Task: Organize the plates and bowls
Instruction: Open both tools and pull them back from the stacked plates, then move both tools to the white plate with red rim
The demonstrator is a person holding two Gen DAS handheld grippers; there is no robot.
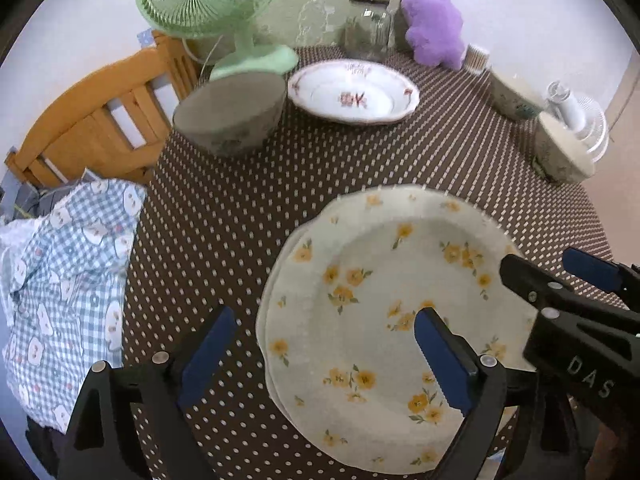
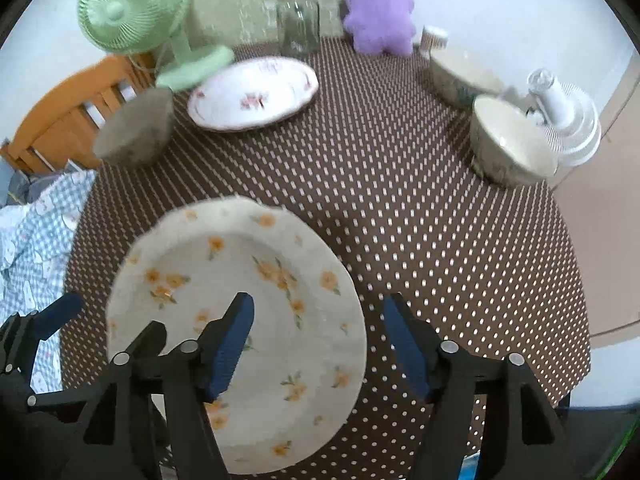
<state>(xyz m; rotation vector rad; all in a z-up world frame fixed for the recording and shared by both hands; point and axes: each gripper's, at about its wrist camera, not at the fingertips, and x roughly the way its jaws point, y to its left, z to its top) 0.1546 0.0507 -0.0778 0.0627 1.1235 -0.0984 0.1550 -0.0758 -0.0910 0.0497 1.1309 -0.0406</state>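
A cream plate with yellow flowers (image 1: 380,312) (image 2: 260,300) lies on the dotted brown tablecloth (image 1: 240,220), and a second rim shows under its left edge. My left gripper (image 1: 324,356) is open and straddles that left rim: one pad hangs over the plate, the other over the cloth. My right gripper (image 2: 320,344) (image 1: 556,276) is open astride the right rim, holding nothing. A white plate with pink flowers (image 1: 352,92) (image 2: 252,94) sits at the back. One bowl (image 1: 232,112) (image 2: 136,128) stands back left and two bowls (image 2: 460,72) (image 2: 512,140) back right.
A green fan (image 1: 208,4), a glass jar (image 1: 368,32), a purple plush toy (image 1: 432,24) and a small cup (image 1: 476,56) line the far edge. A white mini fan (image 1: 576,120) stands at the right. A wooden chair (image 1: 92,120) with checked cloth (image 1: 68,280) is left of the table.
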